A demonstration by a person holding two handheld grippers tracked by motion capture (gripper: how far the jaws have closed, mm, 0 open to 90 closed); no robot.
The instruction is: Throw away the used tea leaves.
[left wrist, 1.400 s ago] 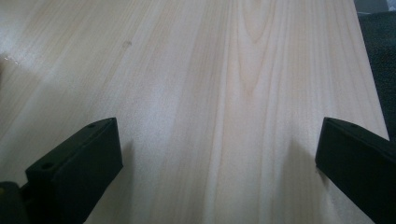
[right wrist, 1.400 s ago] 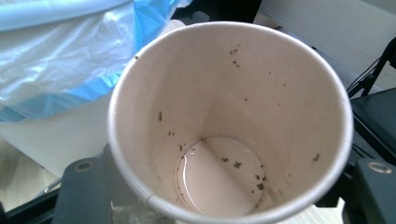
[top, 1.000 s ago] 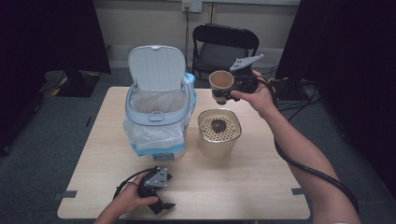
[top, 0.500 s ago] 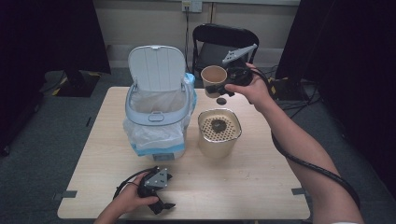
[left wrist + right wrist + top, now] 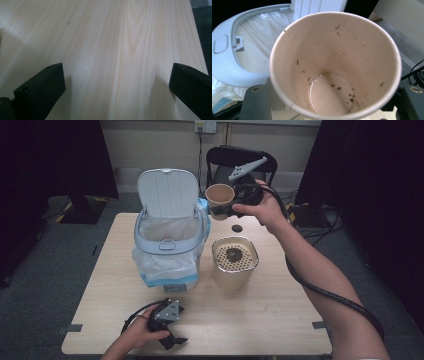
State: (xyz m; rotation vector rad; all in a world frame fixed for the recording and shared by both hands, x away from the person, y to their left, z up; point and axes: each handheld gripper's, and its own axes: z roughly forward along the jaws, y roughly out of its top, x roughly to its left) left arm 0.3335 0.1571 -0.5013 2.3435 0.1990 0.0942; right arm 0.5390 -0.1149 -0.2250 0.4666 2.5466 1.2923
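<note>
Honestly, no readable writing anywhere: the paper cup (image 5: pixel 219 196) is plain tan, and the bin (image 5: pixel 167 237) has no label you can make out. Your right claw (image 5: pixel 329 100) is clamped around the cup, holding it up in the air just beside the bin's raised lid (image 5: pixel 167 191), above the tabletop's (image 5: pixel 280 315) far edge. Inside it, just wet dregs and dark specks; its base and outside are cut off in the right gripper view. Your left claw (image 5: pixel 116 80) rests spread wide and empty on bare wood near the front edge, plenty of room around it. The strainer pot (image 5: pixel 234 262) sits just right of the bin, a small dark disc (image 5: pixel 236 228) behind it.
</note>
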